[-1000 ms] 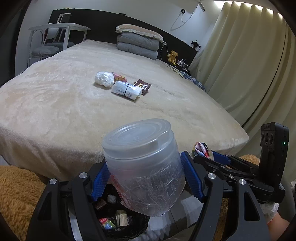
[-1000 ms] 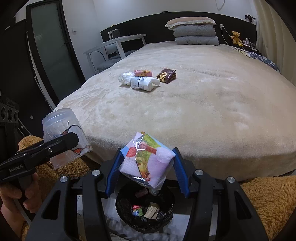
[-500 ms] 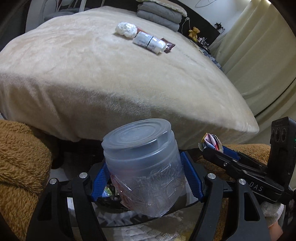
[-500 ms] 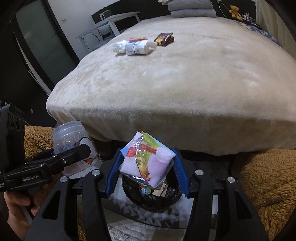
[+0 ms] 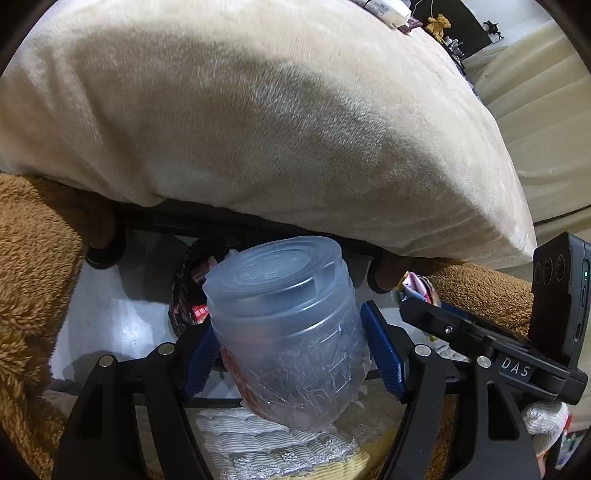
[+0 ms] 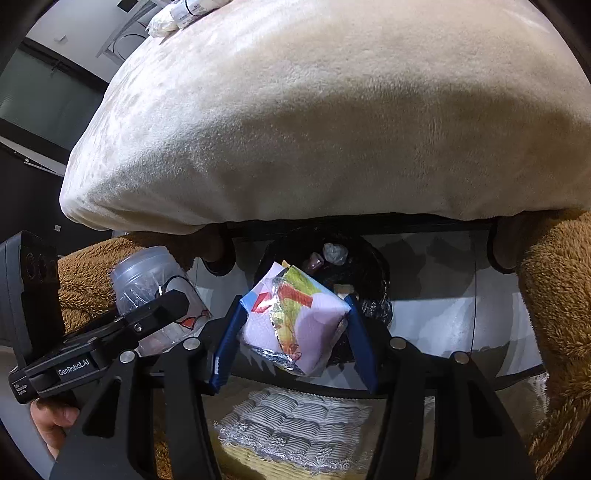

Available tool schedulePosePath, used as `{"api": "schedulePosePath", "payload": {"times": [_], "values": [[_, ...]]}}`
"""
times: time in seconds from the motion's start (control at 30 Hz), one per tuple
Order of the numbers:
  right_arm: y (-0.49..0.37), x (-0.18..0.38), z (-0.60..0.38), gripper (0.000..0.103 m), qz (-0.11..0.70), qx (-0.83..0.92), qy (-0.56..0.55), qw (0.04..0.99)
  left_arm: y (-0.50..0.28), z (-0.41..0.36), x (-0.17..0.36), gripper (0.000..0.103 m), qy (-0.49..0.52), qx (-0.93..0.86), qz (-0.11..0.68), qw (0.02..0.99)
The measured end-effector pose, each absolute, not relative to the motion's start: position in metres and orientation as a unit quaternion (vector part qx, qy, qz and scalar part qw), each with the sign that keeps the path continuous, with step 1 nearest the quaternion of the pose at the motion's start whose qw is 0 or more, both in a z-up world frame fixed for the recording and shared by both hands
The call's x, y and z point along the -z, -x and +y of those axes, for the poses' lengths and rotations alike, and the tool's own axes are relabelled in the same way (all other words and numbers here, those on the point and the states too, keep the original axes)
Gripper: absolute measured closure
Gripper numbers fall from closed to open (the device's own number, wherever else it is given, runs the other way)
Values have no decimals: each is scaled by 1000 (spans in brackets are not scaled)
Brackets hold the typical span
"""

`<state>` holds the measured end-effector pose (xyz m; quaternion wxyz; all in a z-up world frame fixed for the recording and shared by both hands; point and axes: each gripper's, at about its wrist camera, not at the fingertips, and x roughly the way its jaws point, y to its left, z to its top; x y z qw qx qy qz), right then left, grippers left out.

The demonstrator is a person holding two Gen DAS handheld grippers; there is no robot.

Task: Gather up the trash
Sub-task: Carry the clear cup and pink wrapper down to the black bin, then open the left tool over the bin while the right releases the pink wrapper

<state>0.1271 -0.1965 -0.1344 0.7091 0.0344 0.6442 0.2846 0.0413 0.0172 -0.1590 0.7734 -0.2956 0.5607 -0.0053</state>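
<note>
The left gripper (image 5: 291, 350) clamped a clear plastic jar (image 5: 288, 328) between its blue pads, lid end pointing away from the camera; the jar's wall was scuffed and cloudy, with red print low on one side, and what it held could not be made out. The right gripper (image 6: 291, 325) pinched a crumpled snack wrapper (image 6: 291, 321) — pink, green and red with foil edges — its jaws closed on both sides of the packet.

Just beyond both sets of jaws sat a black-lined trash bin (image 6: 373, 269) on the pale floor under the edge of the bed (image 6: 332, 129). Inside it lay a brown wrapper, a balled-up clear wrapper and other scraps; much of its mouth was hidden behind the held packet and, in the left view, behind the jar.

Far past the jaws, at the top edge of the right view, a white tube (image 6: 195, 9) and a crumpled white wrapper (image 6: 160, 24) rested on the cream blanket, partly cut off by the frame. Brown fleece (image 6: 554, 314) flanked both grippers — beneath the jaws lay a striped, lace-edged cloth (image 6: 295, 417). A teddy bear (image 5: 437, 24) sat far beyond the bed.
</note>
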Motion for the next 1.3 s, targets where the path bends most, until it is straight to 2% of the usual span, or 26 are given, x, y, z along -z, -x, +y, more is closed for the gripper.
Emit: {"api": "schedulePosePath", "payload": {"times": [0.53,0.57,0.6,0.67,1.3], "values": [[-141,141,-201,47,667,-276,-84,687,-49,14,180,31,349,19,589,729],[-142,142,-201,45,669,-276,-90,684,-49,16,182,29,353,18,590,726],[-144,143,-202,36,670,-276,-98,682,-50,17,183,24,354,13,593,723],[-147,145,-207,28,673,-268,-113,681,-49,20,185,22,352,3,595,722],[-145,130,-206,27,652,-282,-107,696,-40,29,155,22,353,7,542,763]]}}
